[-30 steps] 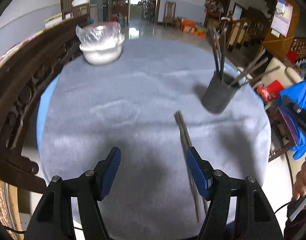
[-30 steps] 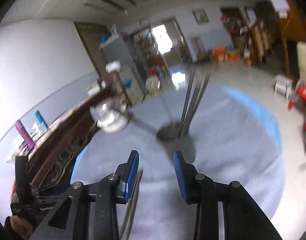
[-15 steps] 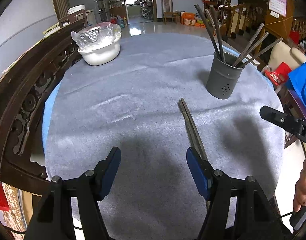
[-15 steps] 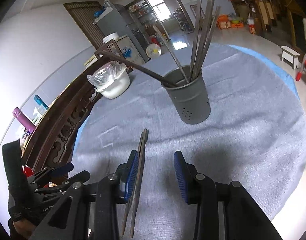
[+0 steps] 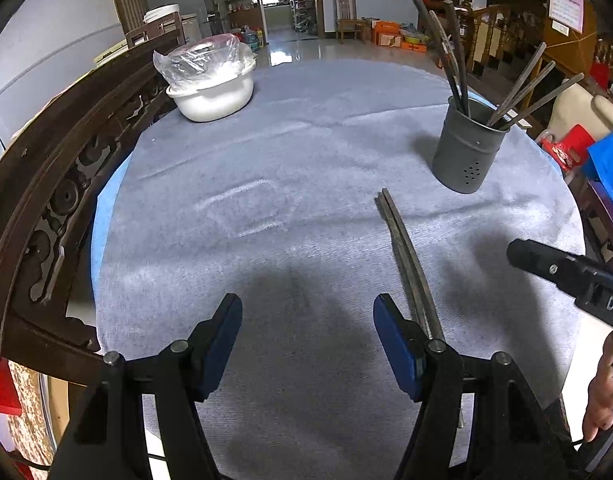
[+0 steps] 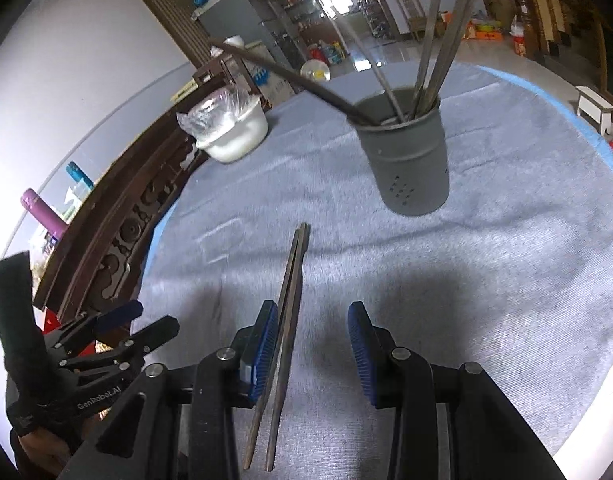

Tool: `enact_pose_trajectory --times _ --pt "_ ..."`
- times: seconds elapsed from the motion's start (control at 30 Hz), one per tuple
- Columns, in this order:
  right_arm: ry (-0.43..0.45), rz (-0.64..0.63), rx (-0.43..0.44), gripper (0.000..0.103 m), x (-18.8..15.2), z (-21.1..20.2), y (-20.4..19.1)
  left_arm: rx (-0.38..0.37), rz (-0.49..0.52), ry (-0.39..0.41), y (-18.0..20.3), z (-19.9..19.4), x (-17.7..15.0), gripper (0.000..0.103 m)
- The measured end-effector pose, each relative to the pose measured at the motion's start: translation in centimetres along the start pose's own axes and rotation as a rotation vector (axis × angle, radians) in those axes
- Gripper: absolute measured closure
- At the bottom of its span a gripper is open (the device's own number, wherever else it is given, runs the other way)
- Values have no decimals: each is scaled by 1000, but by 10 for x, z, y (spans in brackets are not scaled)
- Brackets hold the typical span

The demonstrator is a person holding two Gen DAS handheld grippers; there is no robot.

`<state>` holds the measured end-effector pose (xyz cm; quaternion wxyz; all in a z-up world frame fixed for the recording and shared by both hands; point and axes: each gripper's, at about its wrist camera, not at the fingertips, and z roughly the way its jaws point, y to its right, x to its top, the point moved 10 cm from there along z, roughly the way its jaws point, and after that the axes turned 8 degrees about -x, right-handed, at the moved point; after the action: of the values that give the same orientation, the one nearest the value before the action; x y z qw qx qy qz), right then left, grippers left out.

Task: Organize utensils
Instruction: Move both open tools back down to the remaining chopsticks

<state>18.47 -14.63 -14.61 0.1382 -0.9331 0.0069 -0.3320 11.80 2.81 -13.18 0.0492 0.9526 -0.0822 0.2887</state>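
Note:
A pair of dark chopsticks (image 5: 406, 260) lies side by side on the grey tablecloth, tips toward a grey perforated holder (image 5: 466, 156) with several chopsticks standing in it. My left gripper (image 5: 308, 320) hangs open over the cloth with nothing between its fingers; the pair runs just outside its right finger. In the right wrist view the pair (image 6: 290, 300) passes between the jaws of my right gripper (image 6: 312, 332), close beside the left pad (image 6: 266, 332). That gripper is open, with a wide gap to its right pad. The holder (image 6: 406, 160) stands beyond the pair's tips.
A white bowl (image 5: 210, 92) covered in clear plastic sits at the table's far left. A carved dark wooden rail (image 5: 46, 184) curves along the table's left side. The round table's edge (image 6: 602, 140) falls off at right. A hand (image 5: 602, 396) holds the right gripper.
My right gripper has dropped toward the table and tipped down, so the lying pair now runs between its jaws. The left gripper has stayed in place, tilting slightly.

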Motion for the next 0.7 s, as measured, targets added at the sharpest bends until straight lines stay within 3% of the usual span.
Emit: enact_pose_trajectory --times 0.47,0.7 --pt "-112 -30 -1 63 -20 38 -15 -4 -21 -27 -11 13 -6 34" --pt "-152 -50 -32 73 -28 57 -20 -8 -87 -72 -28 24 -18 34"
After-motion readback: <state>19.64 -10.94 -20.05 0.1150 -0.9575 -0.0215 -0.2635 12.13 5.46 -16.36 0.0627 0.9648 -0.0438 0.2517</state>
